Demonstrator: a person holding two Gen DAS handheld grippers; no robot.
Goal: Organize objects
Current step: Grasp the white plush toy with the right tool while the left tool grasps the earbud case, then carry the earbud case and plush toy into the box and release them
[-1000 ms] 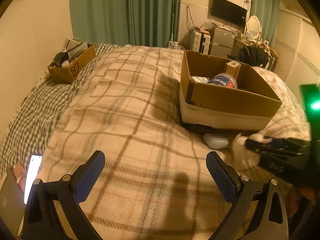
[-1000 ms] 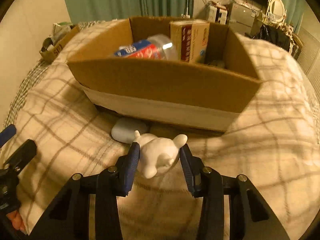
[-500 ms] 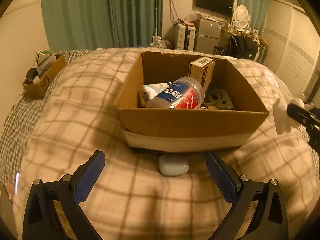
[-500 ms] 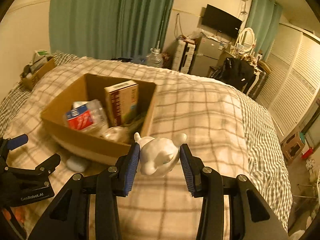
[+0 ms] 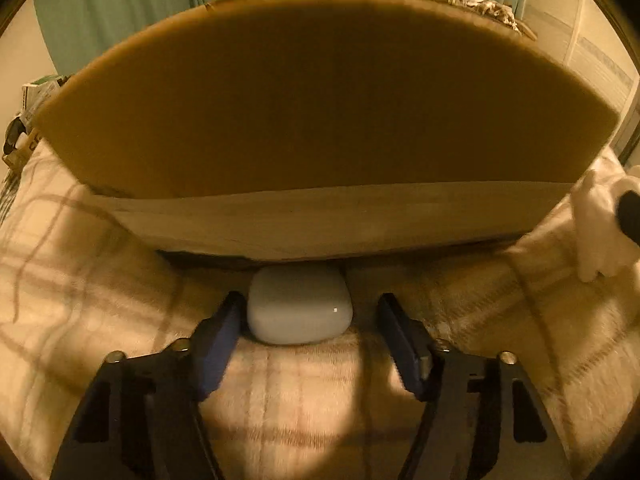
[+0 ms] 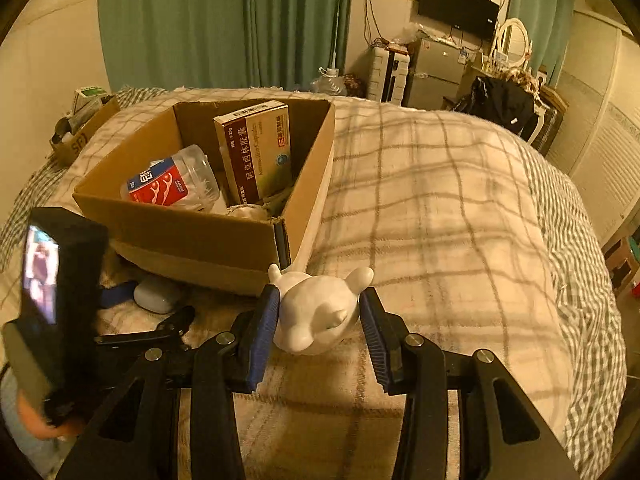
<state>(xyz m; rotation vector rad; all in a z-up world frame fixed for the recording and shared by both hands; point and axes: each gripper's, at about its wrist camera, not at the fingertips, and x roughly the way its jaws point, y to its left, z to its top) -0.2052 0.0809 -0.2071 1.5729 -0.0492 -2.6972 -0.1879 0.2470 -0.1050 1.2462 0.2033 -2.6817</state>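
A cardboard box (image 6: 188,232) stands on the plaid bed; its near wall (image 5: 320,112) fills the left wrist view. A pale blue-white earbud case (image 5: 299,307) lies on the blanket against the box's base, also seen in the right wrist view (image 6: 154,295). My left gripper (image 5: 308,316) is open with its fingers either side of the case; the left pad is at its edge, the right pad apart from it. My right gripper (image 6: 318,316) is shut on a white animal figurine (image 6: 316,314), held by the box's near right corner; it shows at the left wrist view's right edge (image 5: 600,220).
Inside the box are a clear jar with a red and blue label (image 6: 172,182), a maroon medicine carton (image 6: 256,152) and smaller items. A second small box (image 6: 80,128) sits at the bed's far left. Furniture and a television (image 6: 458,6) line the far wall.
My left gripper has dropped low and moved up to the box, narrowing around the earbud case. My right gripper, still holding the figurine, has come down and left toward the box's corner.
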